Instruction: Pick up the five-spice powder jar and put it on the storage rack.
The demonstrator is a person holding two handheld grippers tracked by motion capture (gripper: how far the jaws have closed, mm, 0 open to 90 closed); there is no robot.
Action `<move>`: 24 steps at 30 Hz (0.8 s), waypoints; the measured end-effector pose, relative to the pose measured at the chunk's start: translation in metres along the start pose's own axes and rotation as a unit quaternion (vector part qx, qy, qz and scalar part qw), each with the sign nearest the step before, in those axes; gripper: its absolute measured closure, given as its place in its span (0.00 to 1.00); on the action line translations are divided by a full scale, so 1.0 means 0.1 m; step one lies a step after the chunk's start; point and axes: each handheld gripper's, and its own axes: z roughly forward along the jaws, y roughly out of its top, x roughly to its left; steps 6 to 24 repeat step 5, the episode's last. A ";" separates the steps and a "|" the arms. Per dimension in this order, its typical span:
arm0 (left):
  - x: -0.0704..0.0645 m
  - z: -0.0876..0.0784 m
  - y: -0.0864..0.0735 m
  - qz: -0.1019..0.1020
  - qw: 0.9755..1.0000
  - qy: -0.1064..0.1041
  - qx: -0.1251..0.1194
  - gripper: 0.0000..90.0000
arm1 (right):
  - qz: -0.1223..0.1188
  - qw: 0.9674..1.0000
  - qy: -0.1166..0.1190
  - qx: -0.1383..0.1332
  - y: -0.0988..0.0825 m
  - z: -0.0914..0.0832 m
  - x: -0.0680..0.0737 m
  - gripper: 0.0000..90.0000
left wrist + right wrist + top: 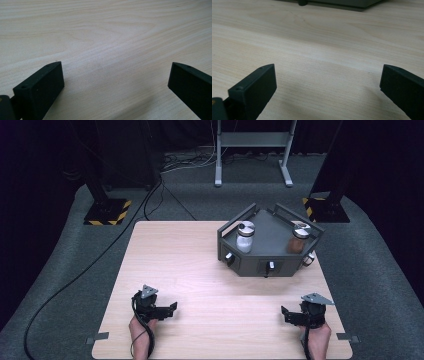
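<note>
Resting low on the near part of the table (200,265), both tools sit idle, as the lines below tell.

Left gripper (172,308): held in the person's left hand (141,332), jaws spread wide with nothing between them; in the left gripper view (116,82) bare wood grain lies in the gap.

Right gripper (284,312): held in the right hand (316,336), jaws likewise wide apart and empty; its own view (328,82) shows plain tabletop between the jaws.

Grey tray (272,237): ahead of both grippers and well apart from them, nearer the right one; its lower edge (337,3) shows at the top of the right gripper view.

White jar (245,237): upright in the tray, on the side toward the left gripper.

Brown jar (298,239): upright in the tray, on the side toward the right gripper, apart from the white jar.

Knobs (270,266): on the tray's front wall, facing the grippers.
</note>
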 end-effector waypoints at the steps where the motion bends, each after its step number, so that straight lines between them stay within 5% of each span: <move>1: 0.00 0.00 0.00 0.001 1.000 0.001 0.000 0.00 | 0.003 1.000 0.002 -0.002 -0.01 0.00 -0.01 0.01; 24: -0.01 0.00 0.01 0.004 1.000 0.001 0.002 0.00 | 0.004 1.000 0.002 -0.008 -0.03 -0.01 -0.02 0.01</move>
